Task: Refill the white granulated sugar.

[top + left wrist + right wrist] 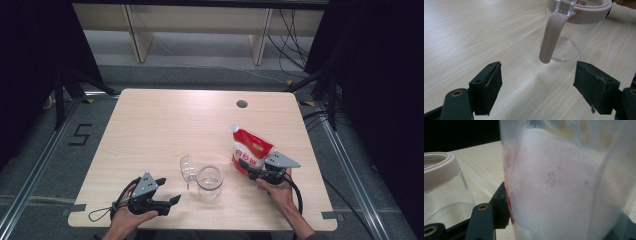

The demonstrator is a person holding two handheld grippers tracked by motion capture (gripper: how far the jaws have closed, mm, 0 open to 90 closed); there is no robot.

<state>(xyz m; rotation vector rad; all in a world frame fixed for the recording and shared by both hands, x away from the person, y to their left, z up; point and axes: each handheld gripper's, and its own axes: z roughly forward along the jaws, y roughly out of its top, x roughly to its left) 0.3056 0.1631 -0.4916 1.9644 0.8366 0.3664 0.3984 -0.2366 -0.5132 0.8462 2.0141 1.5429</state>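
The right hand (277, 189) comes in from the near edge of the table (150, 125), forearm angled up and inward, with the right gripper (246, 166) held roughly level and pointing away from the person. Its jaws stand on either side of the lower part of a red and white pouch (250, 148); in the right gripper view the pouch, with white grains inside, sits between the two black jaws and the left jaw touches its side, so the gripper is grasping the pouch. The pouch stands on the right half of the table, its long axis leaning up and away, with the capped spout (235, 128) at the far upper end. A clear glass jar (209, 182) with a pale rim stands upright just left of the pouch, its hinged lid (186, 168) swung open to the left. The left hand (126, 216) rests near the front left edge, and the left gripper (170, 202) lies low, pointing right toward the jar, jaws released and wide apart with bare tabletop between them.
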